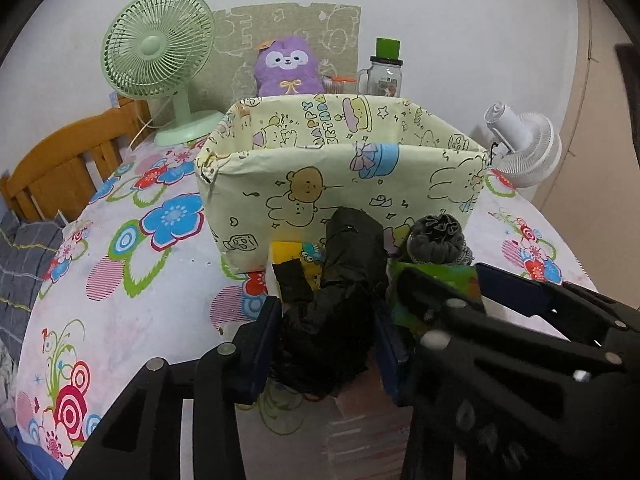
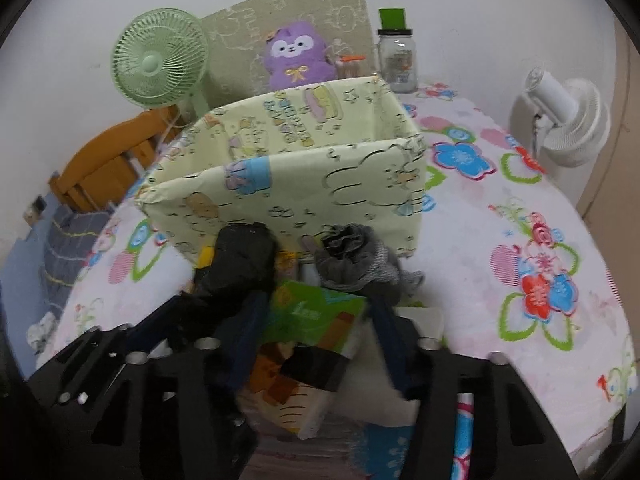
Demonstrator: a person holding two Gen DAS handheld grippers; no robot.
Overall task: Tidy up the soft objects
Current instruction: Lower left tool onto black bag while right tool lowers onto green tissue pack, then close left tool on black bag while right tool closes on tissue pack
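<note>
My left gripper (image 1: 324,340) is shut on a black rolled-up cloth (image 1: 348,272), its blue pads pressing both sides of the lower end. A green printed soft pack (image 2: 316,316) lies between the fingers of my right gripper (image 2: 318,304), which is shut on it. The right gripper (image 1: 444,276) also shows in the left wrist view, just right of the black roll. A grey rolled sock ball (image 2: 352,252) rests at the far end of the pack, against the right fingertip. Behind both stands a pale yellow cartoon-print box (image 1: 340,168), open at the top.
A green desk fan (image 1: 160,60) stands back left and a white fan (image 1: 524,148) back right. A purple plush toy (image 1: 290,68) and a glass jar with a green lid (image 1: 384,76) stand behind the box. A floral tablecloth (image 1: 160,264) covers the table; a wooden chair (image 1: 60,164) is at left.
</note>
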